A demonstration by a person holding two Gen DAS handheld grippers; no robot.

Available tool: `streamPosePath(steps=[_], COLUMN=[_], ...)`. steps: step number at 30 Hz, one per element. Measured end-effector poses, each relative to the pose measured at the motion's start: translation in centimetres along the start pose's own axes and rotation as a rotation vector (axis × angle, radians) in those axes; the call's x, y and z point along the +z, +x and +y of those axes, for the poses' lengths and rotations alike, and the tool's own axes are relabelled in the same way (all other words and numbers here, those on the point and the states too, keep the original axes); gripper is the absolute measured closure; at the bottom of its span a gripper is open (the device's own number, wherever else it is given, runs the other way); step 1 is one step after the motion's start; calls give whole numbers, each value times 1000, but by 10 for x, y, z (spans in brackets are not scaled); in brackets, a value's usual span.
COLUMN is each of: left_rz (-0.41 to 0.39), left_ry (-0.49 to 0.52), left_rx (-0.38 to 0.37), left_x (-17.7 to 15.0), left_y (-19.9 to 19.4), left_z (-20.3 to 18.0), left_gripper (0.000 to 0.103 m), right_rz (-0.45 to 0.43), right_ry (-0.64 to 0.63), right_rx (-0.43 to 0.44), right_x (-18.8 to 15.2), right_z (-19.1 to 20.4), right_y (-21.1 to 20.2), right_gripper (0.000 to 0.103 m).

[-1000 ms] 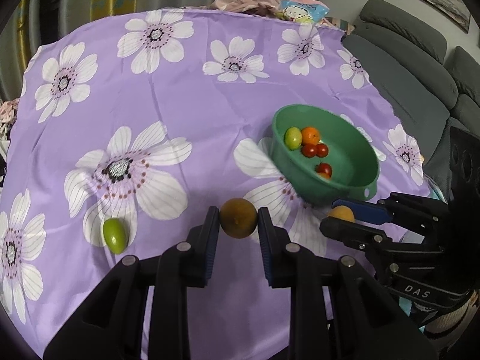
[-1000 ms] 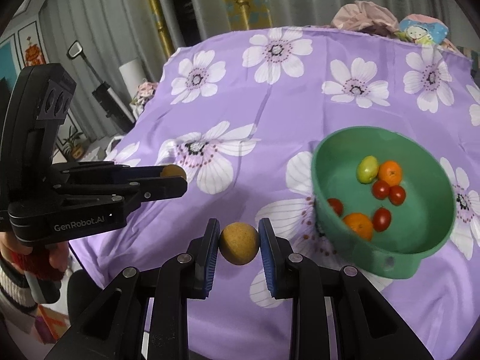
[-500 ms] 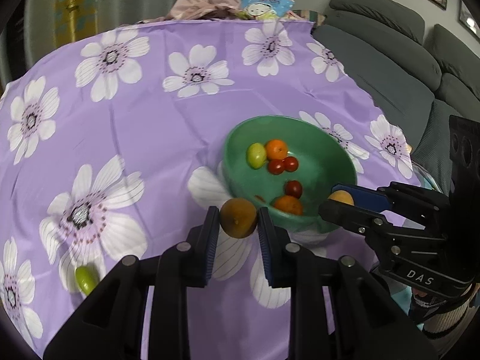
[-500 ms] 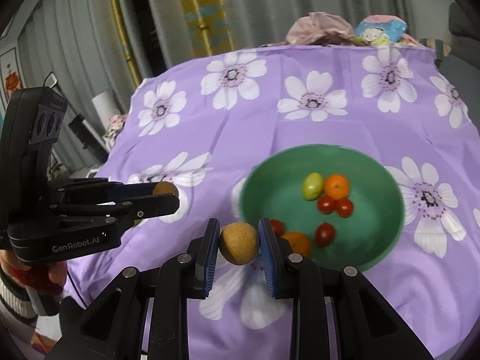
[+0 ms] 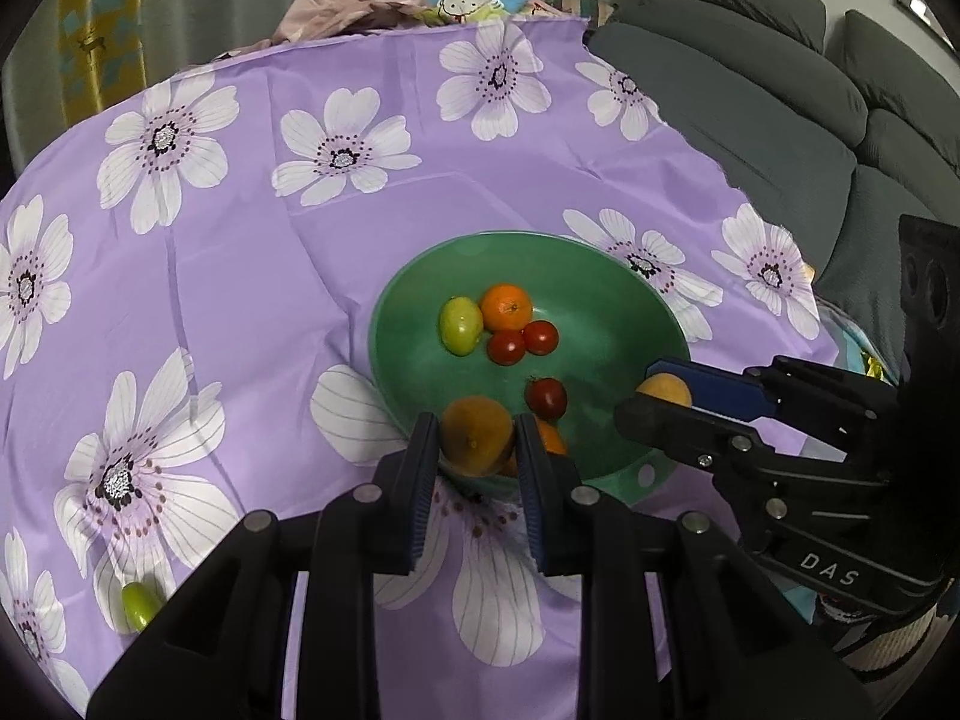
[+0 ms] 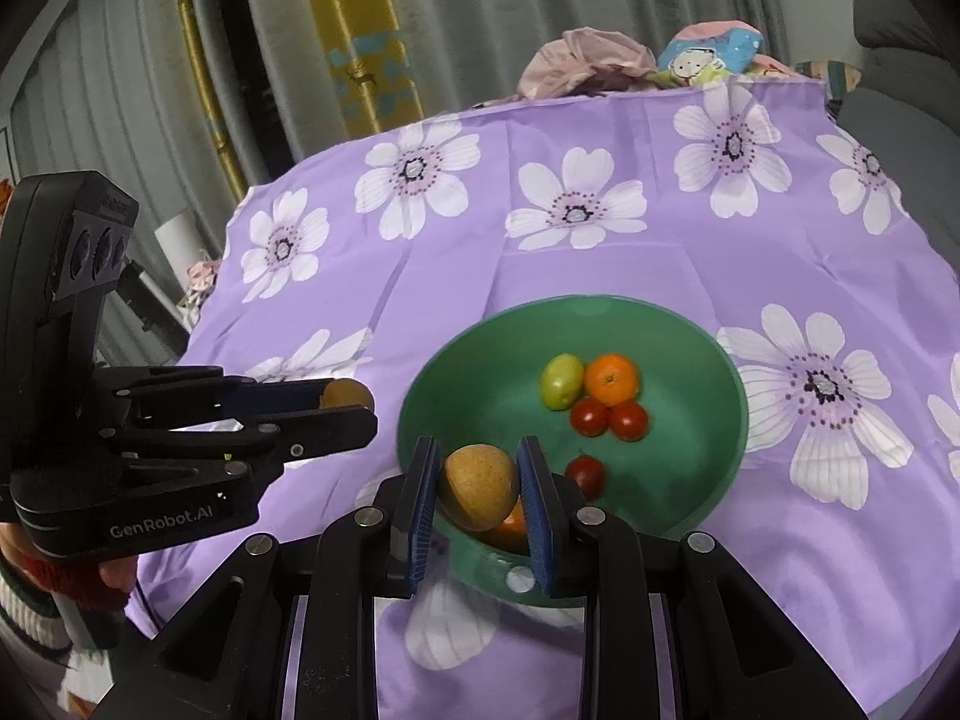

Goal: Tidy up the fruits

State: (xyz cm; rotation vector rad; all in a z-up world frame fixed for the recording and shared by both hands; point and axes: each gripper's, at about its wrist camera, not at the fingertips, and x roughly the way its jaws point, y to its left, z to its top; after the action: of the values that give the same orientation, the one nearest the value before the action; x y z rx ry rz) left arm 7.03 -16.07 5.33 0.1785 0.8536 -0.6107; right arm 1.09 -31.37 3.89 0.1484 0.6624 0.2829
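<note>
- Currently mid-carry: both tongs loaded, both at the near rim of the green bowl (image 5: pixel 636 300); the drop is still to come.
- Far left on the desk: one green fruit (image 5: pixel 139 605) sits alone on the purple floral cloth (image 5: pixel 252 276), well apart from the bowl and not yet collected.
- Left tongs (image 5: pixel 475 450): closed tight on a yellow-brown round fruit (image 5: pixel 477 435), blue pads pressing both sides. Fruit hangs over the bowl's near edge, clear of the contents.
- Bowl contents, left to right: green-yellow fruit (image 5: pixel 461 324), small orange (image 5: pixel 507 307), two red cherry tomatoes (image 5: pixel 523 341) touching each other, a third tomato (image 5: pixel 546 397) nearer the tongs. Another orange-coloured fruit (image 5: pixel 549 437) is partly hidden behind the left tongs.
- Right tongs (image 6: pixel 477 483): clamped on a tan, rough-skinned round fruit (image 6: pixel 479 487), also over the near rim.
- From the right wrist view the left tongs sit to the left, outside the rim; from the left wrist view the right tongs sit at the bowl's right edge. Neither looks centred over the basin yet.
- Next move, my read: push both a bit further over the bowl, lower, then open the pads so the fruit lands gently beside the tomatoes, not on them.
- Risk: round fruit could roll or bounce if let go from height; the tomatoes bruise easily.
- After that the stray green fruit on the left needs fetching; the left tongs are the nearer pair.
</note>
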Motion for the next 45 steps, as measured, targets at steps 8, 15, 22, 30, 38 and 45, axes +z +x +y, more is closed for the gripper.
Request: streamPosePath(steps=[8,15,22,30,38,45], left_rz=[25,39,54,68,83,99], left_ry=[15,29,42,53,76,91], left_rx=[7,16,18,22,30,36], left_x=[6,11,15,17,20,22], left_y=[18,30,38,47,54,60], left_z=[-8,-11,-11,-12,-13,-15], left_gripper=[78,78,78,78,78,78], right_rz=[-1,1,2,10,16,22], right_ry=[11,11,14,21,18,22], right_rx=[-13,-16,-20,-21,-27,-39], right_x=[3,4,6,5,6,8], right_z=[-14,-21,-26,-29,-29,-33], right_y=[5,9,14,19,21,26], right_gripper=[75,75,75,75,75,75])
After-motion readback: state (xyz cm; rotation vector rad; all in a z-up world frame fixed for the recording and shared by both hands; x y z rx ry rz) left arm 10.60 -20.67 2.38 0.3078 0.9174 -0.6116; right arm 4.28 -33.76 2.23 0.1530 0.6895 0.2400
